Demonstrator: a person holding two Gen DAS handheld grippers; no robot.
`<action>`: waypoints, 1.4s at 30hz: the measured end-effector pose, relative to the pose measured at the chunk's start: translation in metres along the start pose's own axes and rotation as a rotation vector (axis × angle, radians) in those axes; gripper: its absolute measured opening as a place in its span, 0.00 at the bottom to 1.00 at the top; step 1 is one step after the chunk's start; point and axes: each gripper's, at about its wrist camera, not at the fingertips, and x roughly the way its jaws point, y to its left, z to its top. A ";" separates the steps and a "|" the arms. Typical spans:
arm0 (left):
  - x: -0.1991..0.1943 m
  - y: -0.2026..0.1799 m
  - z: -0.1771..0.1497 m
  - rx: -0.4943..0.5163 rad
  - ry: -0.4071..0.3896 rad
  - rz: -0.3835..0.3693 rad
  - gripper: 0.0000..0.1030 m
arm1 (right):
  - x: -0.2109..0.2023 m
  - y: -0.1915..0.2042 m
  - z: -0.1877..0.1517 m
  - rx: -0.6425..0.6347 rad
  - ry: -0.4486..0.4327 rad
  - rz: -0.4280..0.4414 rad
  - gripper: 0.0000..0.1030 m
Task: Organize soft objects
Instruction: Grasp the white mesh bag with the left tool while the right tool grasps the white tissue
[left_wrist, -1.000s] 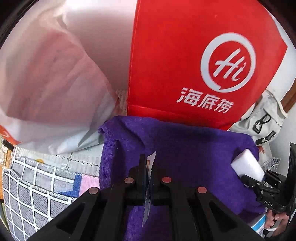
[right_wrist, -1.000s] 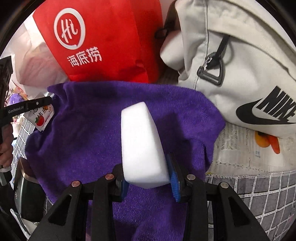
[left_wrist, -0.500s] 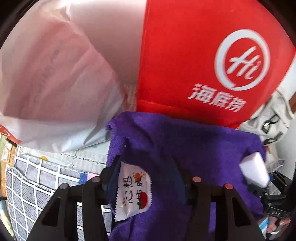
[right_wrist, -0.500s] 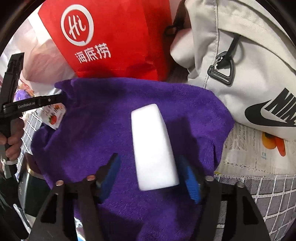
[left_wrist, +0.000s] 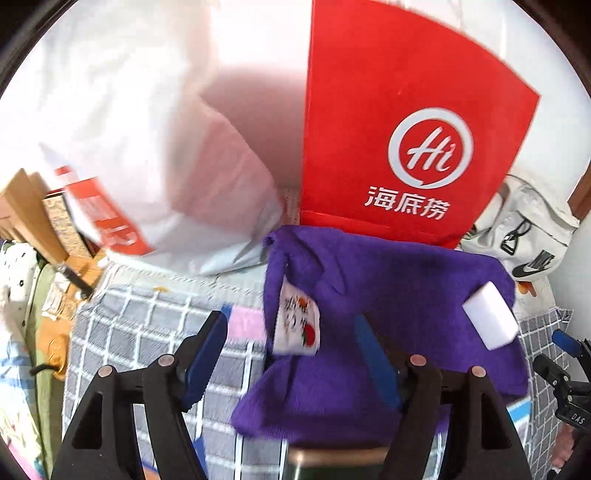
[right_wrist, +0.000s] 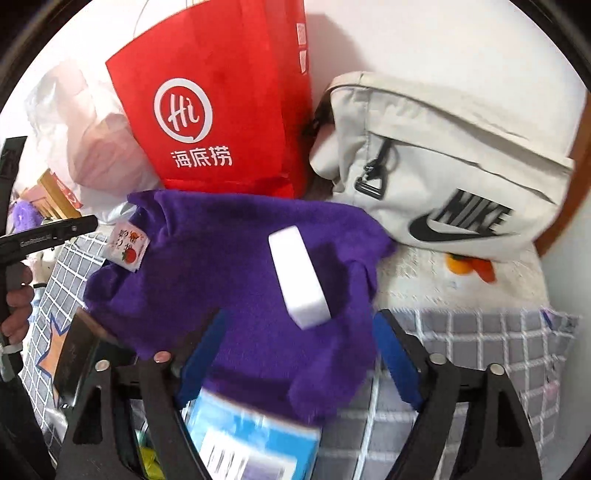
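Checked cloth (right_wrist: 480, 343), white sponge (right_wrist: 299, 275) on purple towel (right_wrist: 229, 266), ahead of opening, empty right hand-held gripper (right_wrist: 299, 354)

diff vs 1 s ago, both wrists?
Both let go. The left gripper released the small sachet and the right gripper released the white sponge; both now lie on the purple towel. Both sets of jaws are opening, and both grippers have backed away. Red bag and white Nike bag unchanged.

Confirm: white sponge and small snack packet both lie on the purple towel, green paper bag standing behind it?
Not quite. The paper bag is red, not green, as the right wrist view shows. The white sponge and the snack packet do lie on the purple towel, bag behind it.
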 end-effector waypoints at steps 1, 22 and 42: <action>-0.010 0.002 -0.006 -0.011 -0.007 -0.003 0.71 | -0.012 0.000 -0.004 -0.005 -0.007 0.005 0.80; -0.097 0.050 -0.150 -0.007 0.020 -0.042 0.71 | -0.093 0.112 -0.152 -0.128 -0.045 0.233 0.57; -0.093 0.097 -0.213 -0.096 0.053 -0.157 0.71 | -0.053 0.207 -0.206 -0.421 0.057 0.085 0.19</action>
